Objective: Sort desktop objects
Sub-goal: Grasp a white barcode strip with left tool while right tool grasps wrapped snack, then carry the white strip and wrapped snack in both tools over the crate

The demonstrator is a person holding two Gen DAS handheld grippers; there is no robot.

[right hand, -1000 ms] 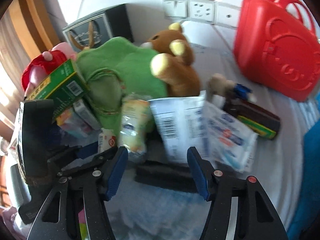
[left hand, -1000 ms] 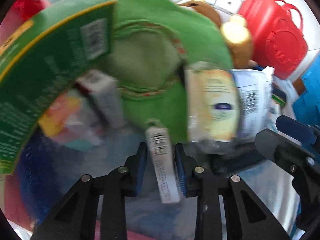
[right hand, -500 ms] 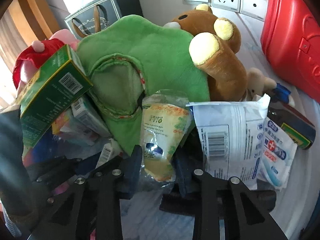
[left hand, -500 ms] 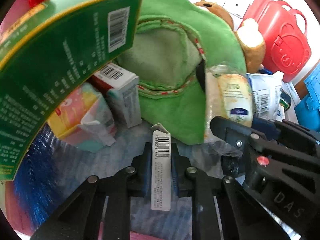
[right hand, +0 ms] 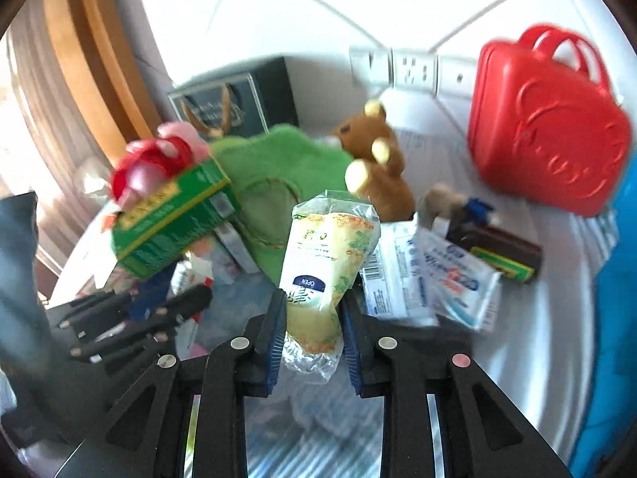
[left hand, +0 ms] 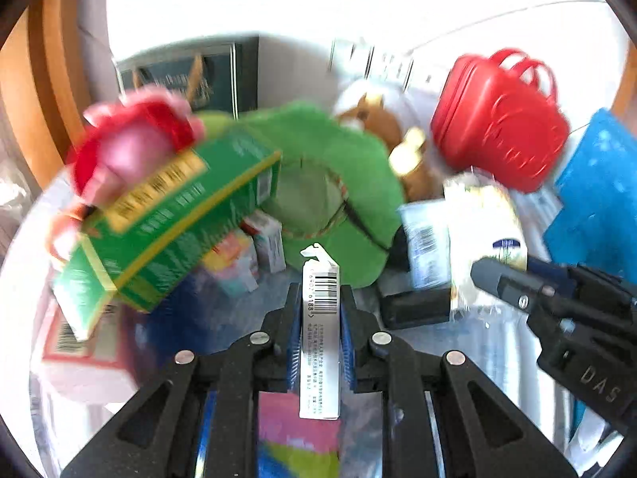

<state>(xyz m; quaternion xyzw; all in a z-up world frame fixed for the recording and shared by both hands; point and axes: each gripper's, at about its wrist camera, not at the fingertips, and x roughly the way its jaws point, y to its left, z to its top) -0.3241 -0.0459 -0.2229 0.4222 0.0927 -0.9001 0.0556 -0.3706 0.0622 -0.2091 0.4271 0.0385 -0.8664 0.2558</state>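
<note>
Both grippers have lifted off the cluttered white desk (right hand: 557, 318), left gripper (left hand: 318, 310) clamped on a slim white barcoded packet (left hand: 320, 330), right gripper (right hand: 312, 318) on a yellow-green plastic pouch (right hand: 326, 263)

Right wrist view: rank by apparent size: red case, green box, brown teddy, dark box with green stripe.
1. red case
2. green box
3. brown teddy
4. dark box with green stripe
The green box sits nearer the camera and is blurred, so its rank is less sure.
</note>
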